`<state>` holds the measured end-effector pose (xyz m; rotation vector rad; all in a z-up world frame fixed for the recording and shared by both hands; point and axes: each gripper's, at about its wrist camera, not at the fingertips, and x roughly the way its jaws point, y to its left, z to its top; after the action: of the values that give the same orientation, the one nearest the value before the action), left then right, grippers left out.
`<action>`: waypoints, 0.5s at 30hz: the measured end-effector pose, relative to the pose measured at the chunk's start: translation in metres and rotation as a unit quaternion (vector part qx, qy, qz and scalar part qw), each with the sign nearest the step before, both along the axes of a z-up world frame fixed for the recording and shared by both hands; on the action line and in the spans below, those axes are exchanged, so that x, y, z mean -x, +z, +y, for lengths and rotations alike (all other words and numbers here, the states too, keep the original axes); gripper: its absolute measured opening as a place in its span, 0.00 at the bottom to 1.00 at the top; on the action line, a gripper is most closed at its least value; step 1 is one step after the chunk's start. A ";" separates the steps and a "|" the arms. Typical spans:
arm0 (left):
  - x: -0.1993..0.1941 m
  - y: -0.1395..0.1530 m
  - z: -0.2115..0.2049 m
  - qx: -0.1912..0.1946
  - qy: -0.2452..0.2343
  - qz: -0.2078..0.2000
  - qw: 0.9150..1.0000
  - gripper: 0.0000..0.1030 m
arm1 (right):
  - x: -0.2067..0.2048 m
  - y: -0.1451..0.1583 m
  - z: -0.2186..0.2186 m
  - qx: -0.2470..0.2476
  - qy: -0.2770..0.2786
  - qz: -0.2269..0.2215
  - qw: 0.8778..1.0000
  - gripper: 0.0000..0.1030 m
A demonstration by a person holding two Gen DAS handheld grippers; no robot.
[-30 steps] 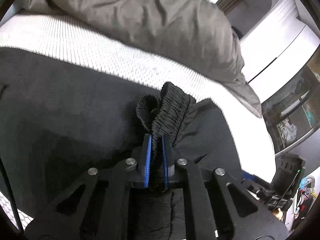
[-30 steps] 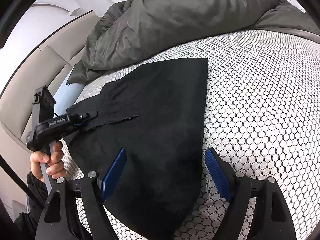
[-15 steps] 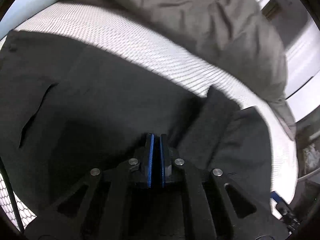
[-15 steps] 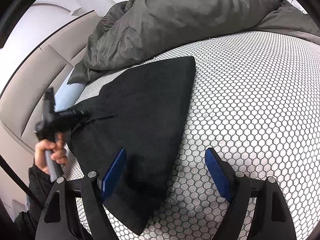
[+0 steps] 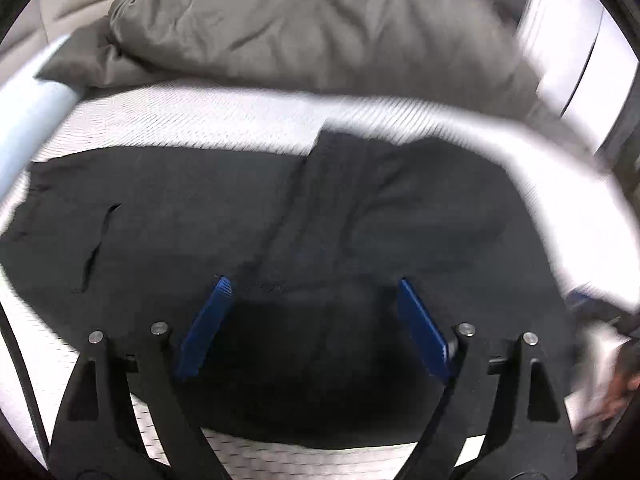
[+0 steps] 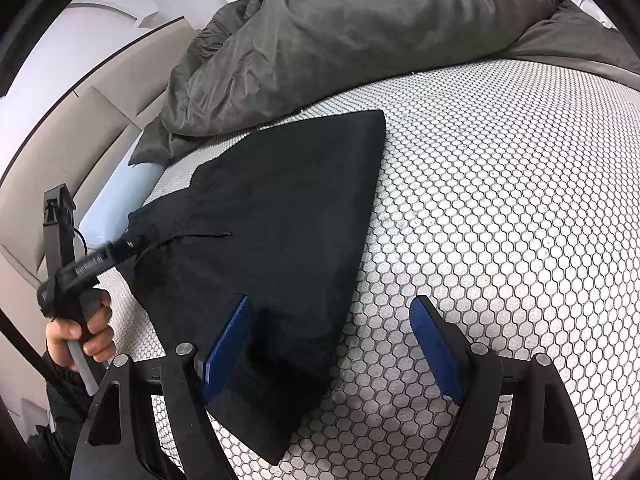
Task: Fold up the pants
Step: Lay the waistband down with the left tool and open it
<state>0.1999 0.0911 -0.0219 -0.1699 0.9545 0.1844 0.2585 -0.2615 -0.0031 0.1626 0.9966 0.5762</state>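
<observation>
Two pairs of tongs, both spread wide, neither with hold of anything. Left tongs (image 5: pixel 313 282): jaws just opened, black pants (image 5: pixel 180 208) spread under and ahead of the blue pads, cloth between them but not pinched. Right tongs (image 6: pixel 330 300): equally wide, near corner of the pants (image 6: pixel 280 208) just beneath its left-hand pad, bare mattress cover (image 6: pixel 500 200) under the other.

Risks, as judged from there:
- Ran a raised ridge of cloth straight ahead of the left tongs; likely to be pressed in as a crooked crease if folded over without smoothing.
- Gaped a pocket slit to the left of the left tongs; easy to snag with a pad tip.
- Could have caught only the top layer on closing, so that the folded stack slid apart.
- Might have dragged on the cover's honeycomb weave and skewed the straight edge ahead of the right tongs.

Materials and shapes:
- Pants: matte black, soft, thin, limp; a long flat wedge tapering toward the right tongs.
- Cover: white knit with dark hexagon cells, slightly grippy by the look.
- Beyond both tongs: a grey duvet (image 6: pixel 360 32), puffy, deeply wrinkled.
- Far left of the right tongs: a hand (image 6: pixel 80 332) round the other tool's handle.
</observation>
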 end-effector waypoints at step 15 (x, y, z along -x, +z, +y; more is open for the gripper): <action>-0.006 0.046 -0.109 0.106 -0.132 -0.057 0.984 0.86 | 0.065 -0.015 -0.024 -0.074 0.004 0.025 0.997 0.78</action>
<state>0.2063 -0.0178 0.0239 -0.2456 0.8713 -0.1705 0.1937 -0.2856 -0.0178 0.3049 1.0027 0.6569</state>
